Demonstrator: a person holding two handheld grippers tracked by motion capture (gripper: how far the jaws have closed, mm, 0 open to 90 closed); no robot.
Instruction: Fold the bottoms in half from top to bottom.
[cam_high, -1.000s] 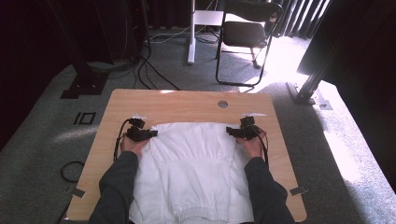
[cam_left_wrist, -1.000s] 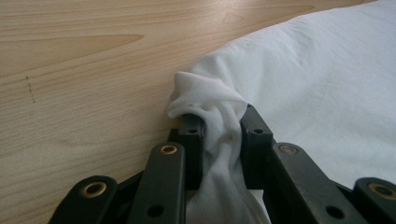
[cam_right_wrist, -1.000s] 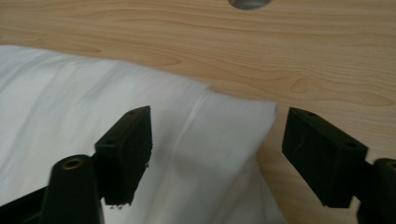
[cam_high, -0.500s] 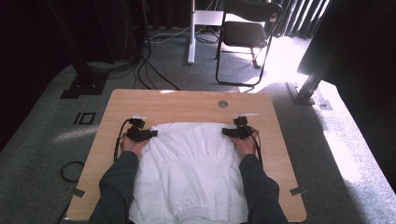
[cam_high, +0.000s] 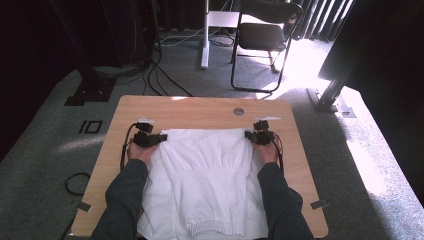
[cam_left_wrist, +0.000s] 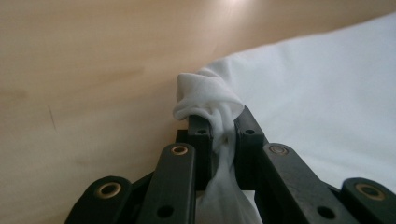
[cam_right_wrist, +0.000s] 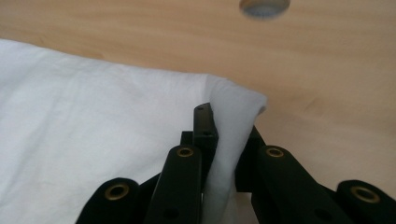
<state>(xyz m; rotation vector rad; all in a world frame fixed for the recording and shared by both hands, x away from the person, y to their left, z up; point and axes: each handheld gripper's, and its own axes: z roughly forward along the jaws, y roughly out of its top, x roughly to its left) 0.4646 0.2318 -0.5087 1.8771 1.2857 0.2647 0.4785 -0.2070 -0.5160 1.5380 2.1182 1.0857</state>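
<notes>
White garment lies flat on the wooden counter, spread from mid-counter down past the near edge. It has a gathered band across the middle and an elastic hem at the bottom; looks like a folded sweatshirt, exact type not certain.

Left tongs sit at the garment's far-left corner. Left gripper view: jaws together, clamped on a bunched twist of white fabric; cloth is squeezed between the pads and bulges out past the tips. Jaws have just been closing a little further on it.

Right tongs sit at the far-right corner. Right gripper view: jaws clamped on a folded corner of the fabric, with cloth running down between the pads and the corner standing up slightly off the counter. Jaws have just been closing from wide apart, cloth between them.

Both hands rest on the counter just behind the tongs, left hand, right hand, dark sleeves coming in from the bottom over the garment's sides. Cables loop off each gripper.

The far edge of the garment runs roughly straight between the two tongs. The grommet hole in the counter lies just beyond that edge, nearer the right tongs, clear of the cloth. A folding chair stands on the carpet beyond the counter.
</notes>
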